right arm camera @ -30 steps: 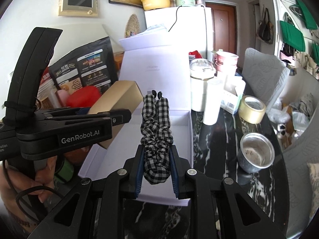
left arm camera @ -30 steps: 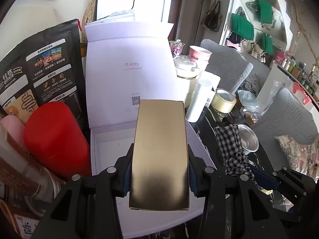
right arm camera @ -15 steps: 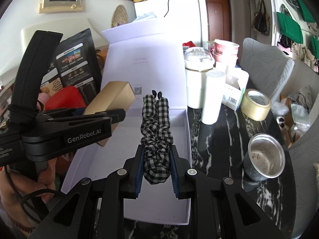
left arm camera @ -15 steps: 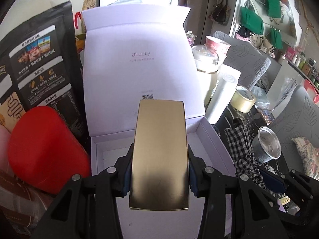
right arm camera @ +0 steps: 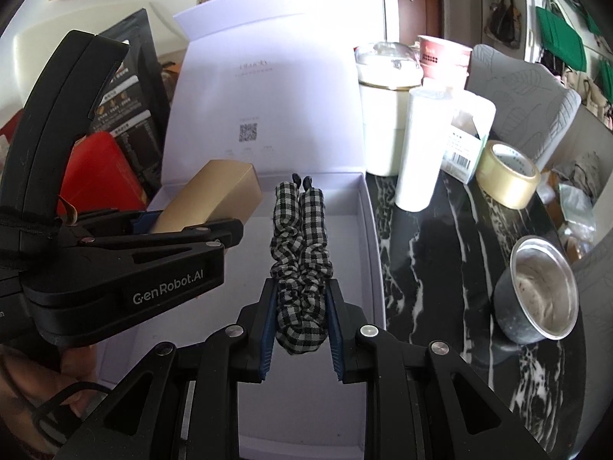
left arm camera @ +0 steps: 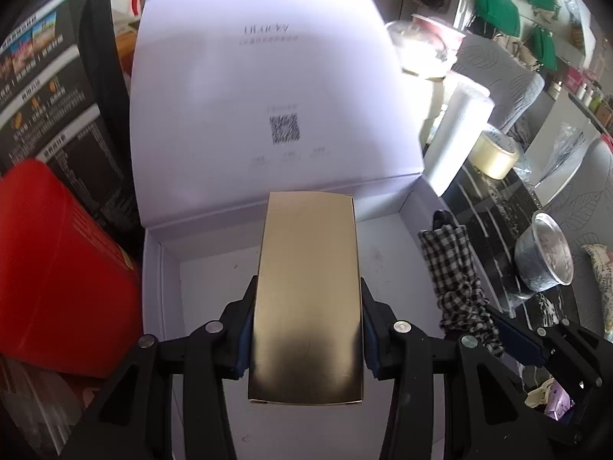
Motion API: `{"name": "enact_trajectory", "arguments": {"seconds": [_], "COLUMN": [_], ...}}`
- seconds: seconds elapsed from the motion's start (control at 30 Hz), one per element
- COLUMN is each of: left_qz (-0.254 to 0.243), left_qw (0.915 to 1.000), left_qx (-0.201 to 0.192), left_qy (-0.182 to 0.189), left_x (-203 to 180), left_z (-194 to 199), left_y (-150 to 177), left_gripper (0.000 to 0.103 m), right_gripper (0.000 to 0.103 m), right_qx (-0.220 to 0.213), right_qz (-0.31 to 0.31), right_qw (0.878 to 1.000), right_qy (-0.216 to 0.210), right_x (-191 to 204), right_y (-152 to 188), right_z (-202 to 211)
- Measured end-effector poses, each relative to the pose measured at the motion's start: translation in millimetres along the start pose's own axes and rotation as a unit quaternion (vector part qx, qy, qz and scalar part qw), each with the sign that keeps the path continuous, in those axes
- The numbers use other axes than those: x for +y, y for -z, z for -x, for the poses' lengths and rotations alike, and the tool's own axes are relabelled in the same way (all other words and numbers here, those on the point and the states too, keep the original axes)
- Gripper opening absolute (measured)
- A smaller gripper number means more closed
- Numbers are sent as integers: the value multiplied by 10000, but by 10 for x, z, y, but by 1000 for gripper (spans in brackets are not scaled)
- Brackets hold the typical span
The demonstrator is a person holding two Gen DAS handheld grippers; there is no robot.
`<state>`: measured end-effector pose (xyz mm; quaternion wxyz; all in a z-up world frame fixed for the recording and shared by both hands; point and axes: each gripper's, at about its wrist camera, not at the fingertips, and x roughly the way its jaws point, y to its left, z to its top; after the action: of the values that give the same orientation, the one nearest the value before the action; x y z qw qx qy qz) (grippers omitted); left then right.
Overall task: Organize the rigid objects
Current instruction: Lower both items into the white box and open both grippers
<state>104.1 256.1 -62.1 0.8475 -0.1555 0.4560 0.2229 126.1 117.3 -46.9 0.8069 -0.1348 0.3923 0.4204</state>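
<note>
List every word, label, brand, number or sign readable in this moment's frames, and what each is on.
"GenRobot.AI": side of the left gripper, in the right wrist view.
White box lid: a brand line, small print and a QR code, all too blurred to read.
Black bag: panels of small print, unreadable.
Small carton: barcode and print, too small.
Pink cup: marks, unreadable.
Gold box, checked scrunchie: no text.

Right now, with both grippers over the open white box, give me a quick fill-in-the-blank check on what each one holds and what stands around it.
1. The left gripper is shut on a ____ carton.
2. The right gripper is shut on a black-and-white ____ scrunchie.
3. The white box has its lid standing ____.
4. The roll of tape lies on the ____ tabletop right of the box.

Missing words: gold; checked; open; black marble
</note>
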Motion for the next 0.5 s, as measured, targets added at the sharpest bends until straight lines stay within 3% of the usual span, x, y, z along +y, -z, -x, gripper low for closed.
{"name": "enact_trajectory", "arguments": {"seconds": [0.43, 0.5], "left_qz": [137, 152], "left_qw": [9990, 9987], "left_qx": [418, 486], "left_qy": [-82, -93], "left_x": [48, 66], "left_z": [-206, -219], "left_y": [36, 23], "left_gripper": [44, 44], "right_gripper": [26, 32], "right_qx": [168, 151], "right_qz": [-84, -89], "right_qw": [9998, 9998], "right_qy": [-30, -7], "right_x": [-68, -76], "right_y": [48, 45], "right_z": [-137, -131]}}
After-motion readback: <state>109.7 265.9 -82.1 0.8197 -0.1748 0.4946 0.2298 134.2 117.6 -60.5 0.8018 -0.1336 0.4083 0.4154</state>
